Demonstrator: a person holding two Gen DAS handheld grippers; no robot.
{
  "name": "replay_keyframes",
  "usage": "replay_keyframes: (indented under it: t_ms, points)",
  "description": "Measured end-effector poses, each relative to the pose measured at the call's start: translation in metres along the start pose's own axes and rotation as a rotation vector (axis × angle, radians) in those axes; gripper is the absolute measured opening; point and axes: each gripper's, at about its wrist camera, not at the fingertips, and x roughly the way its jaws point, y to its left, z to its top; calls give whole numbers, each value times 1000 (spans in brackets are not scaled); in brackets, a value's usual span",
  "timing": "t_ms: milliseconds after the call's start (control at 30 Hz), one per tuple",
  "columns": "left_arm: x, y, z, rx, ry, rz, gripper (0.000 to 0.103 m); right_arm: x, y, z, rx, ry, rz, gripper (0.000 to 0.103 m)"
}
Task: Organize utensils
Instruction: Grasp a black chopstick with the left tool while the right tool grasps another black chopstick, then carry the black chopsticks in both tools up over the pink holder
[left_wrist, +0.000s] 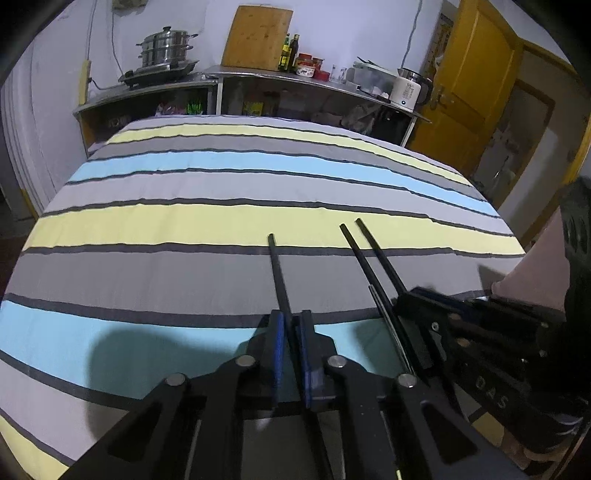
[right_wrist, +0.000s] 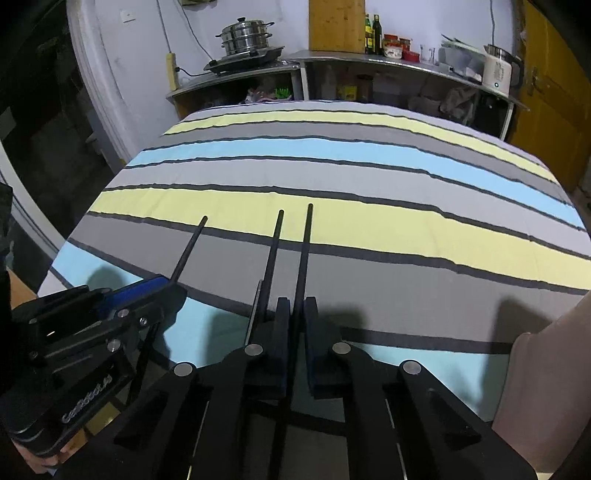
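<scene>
My left gripper (left_wrist: 291, 317) is shut on one black chopstick (left_wrist: 277, 269) that points forward over the striped cloth (left_wrist: 184, 221). My right gripper (right_wrist: 295, 306) is shut on a black chopstick (right_wrist: 306, 251); a second black chopstick (right_wrist: 274, 251) runs close along its left side, touching the left finger. In the left wrist view the right gripper (left_wrist: 410, 295) sits at the right with both chopsticks (left_wrist: 369, 254) sticking out. In the right wrist view the left gripper (right_wrist: 162, 286) sits at the left with its chopstick (right_wrist: 188, 247).
The striped cloth covers a table with its far edge (left_wrist: 258, 120) near a metal counter. On the counter stand a steamer pot (left_wrist: 166, 46), a wooden cutting board (left_wrist: 256, 37), bottles and jars (left_wrist: 299, 59) and a white kettle (left_wrist: 408, 88). A yellow door (left_wrist: 469, 74) is at right.
</scene>
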Motion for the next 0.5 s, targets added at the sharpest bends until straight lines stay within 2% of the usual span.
replay_keyframes:
  t_ms: [267,500]
  points:
    - [-26,3,-1,-36,-26,-48,5,-29,6,-8,3,-36,38,5]
    - [-78,-6,4,-10,-98,-92,5,-73,15,-8,-1,-108,62,5]
